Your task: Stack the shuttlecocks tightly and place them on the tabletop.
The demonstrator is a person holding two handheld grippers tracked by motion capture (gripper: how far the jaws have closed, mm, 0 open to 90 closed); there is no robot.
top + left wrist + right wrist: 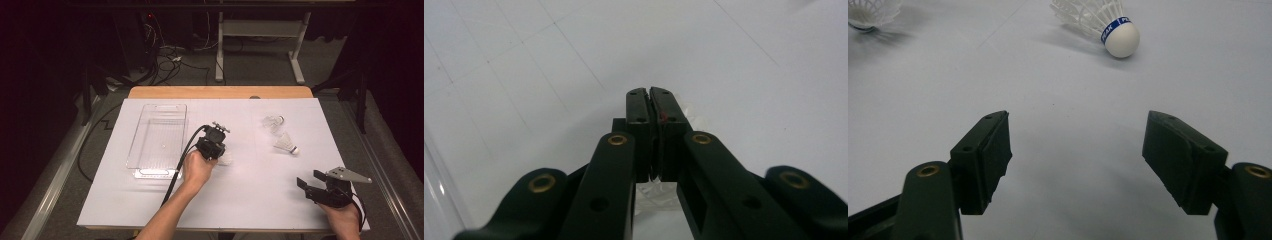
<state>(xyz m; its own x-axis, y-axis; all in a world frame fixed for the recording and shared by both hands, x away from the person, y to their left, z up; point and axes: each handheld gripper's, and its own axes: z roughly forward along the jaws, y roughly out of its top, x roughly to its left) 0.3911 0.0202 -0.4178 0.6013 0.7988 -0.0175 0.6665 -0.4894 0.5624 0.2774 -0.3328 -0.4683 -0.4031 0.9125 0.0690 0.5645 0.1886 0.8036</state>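
We've got the left gripper (218,148) down on the white table cover (250,195), just right of the clear plastic tray (134,150), and its jaws are clenched. From above, a white shuttlecock (226,159) peeks out at the gripper's right side, touching it. In the left gripper view the two black jaws stand pressed nearly together, with a sliver of the shuttlecock's white feather skirt (688,111) showing beside the tips and more white below them between the arms. So we call it a grasp on that shuttlecock, pinched thin between the pads. A small red mark sits on the inner edge of one jaw; we cannot tell what it is.

Over at the near right corner, the right gripper (306,186) rests in the person's hand (345,216), jaws spread wide and holding nothing. The right gripper view looks out between those parted jaws across bare cover.

Two more shuttlecocks lie far right on the cover, well apart from both grippers. The nearer one (286,144) lies on its side, white cork tip with a blue band (1119,36) pointing right and toward us. The farther one (273,121) lies just beyond it, a dark band at its cork.

The tray stands on the left of the cover, nothing in it.
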